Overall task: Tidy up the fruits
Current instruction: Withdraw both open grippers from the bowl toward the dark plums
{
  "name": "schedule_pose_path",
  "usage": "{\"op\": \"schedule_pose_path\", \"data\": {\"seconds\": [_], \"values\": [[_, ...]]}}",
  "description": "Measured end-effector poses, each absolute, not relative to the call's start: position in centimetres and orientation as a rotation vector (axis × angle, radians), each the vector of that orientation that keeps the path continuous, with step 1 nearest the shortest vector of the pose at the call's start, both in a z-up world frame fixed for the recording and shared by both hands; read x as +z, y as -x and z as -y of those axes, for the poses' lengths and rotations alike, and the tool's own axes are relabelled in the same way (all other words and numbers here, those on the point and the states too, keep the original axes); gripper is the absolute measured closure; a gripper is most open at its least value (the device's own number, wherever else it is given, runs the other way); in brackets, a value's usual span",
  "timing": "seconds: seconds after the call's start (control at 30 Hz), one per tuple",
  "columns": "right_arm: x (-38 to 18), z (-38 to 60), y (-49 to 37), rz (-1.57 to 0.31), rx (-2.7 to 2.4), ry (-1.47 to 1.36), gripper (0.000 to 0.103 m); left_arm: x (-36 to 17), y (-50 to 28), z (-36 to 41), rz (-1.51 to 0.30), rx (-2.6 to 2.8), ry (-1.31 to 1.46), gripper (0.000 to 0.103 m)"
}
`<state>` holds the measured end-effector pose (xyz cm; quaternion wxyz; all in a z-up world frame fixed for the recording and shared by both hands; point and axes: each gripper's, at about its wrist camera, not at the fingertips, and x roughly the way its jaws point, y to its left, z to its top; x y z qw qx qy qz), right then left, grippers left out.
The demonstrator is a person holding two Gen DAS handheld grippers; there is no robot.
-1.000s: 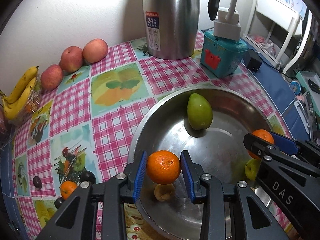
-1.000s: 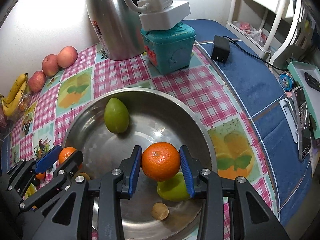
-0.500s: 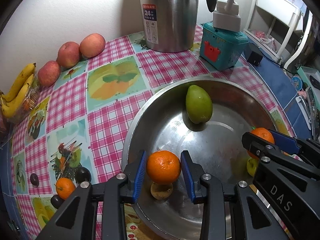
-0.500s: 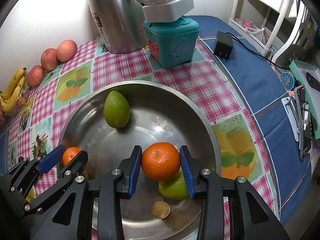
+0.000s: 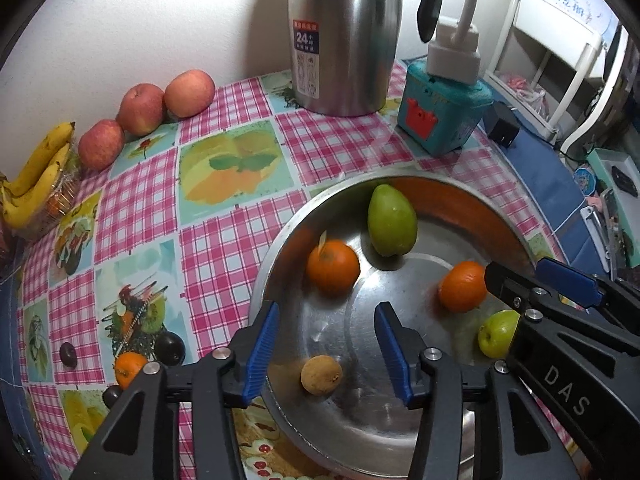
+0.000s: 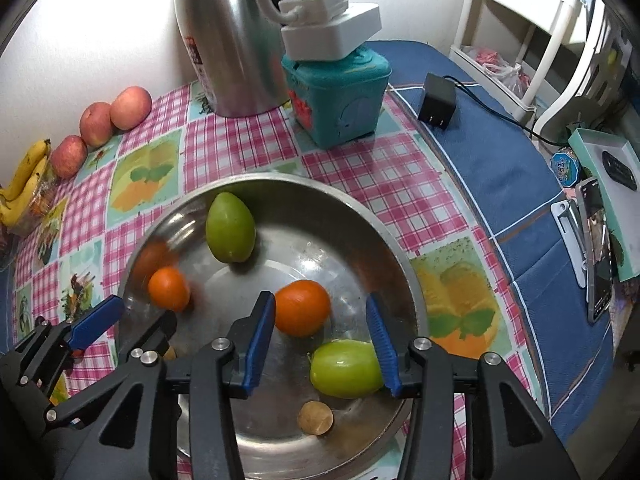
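A steel bowl (image 5: 280,240) (image 6: 400,256) holds two oranges, two green fruits and a small brown fruit. My left gripper (image 5: 326,354) is open above the bowl; the orange it held (image 5: 333,266) (image 6: 169,289) lies in the bowl ahead of it. My right gripper (image 6: 320,342) is open; its orange (image 6: 303,308) (image 5: 462,286) lies in the bowl by the left finger. A large green fruit (image 5: 391,220) (image 6: 230,227) sits at the far side, a small green one (image 6: 346,368) (image 5: 497,334) and the brown fruit (image 5: 321,375) (image 6: 316,417) nearer.
Three red apples (image 5: 142,109) and bananas (image 5: 34,180) lie along the wall at the left. A small orange (image 5: 129,368) and dark plums (image 5: 170,348) lie on the cloth left of the bowl. A steel thermos (image 5: 344,36) and teal box (image 5: 440,116) stand behind.
Both grippers opened and let go of their oranges, which now lie in the bowl. The left one's orange has rolled forward toward the large green fruit.
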<state>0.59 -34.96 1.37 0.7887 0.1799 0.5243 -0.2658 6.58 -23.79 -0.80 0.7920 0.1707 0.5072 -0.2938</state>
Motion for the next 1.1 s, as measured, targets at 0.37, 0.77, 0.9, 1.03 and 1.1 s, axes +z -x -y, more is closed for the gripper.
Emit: {"op": "schedule_pose_path", "data": {"seconds": [0.37,0.77,0.9,1.03,1.1], "values": [[3.3,34.9,-0.1,-1.092,-0.587,-0.364,0.055,0.4,-7.8,19.7,-1.111,-0.542,-0.288,0.046],[3.5,32.6,0.1,-1.102,-0.537,-0.356,0.055,-0.2,-8.9,12.0,-1.133,-0.363,-0.176,0.046],[3.8,31.5,0.1,-1.111,-0.524,-0.328,0.055,-0.1,-8.7,10.5,-1.134,-0.338,-0.157,0.046],[3.8,30.8,0.1,-1.120,-0.511,-0.318,0.055,0.2,-8.7,9.6,-1.135,-0.332,-0.135,0.046],[3.8,30.6,0.1,-1.121,-0.506,-0.317,0.055,0.4,-8.7,9.4,-1.130,-0.326,-0.132,0.043]]}}
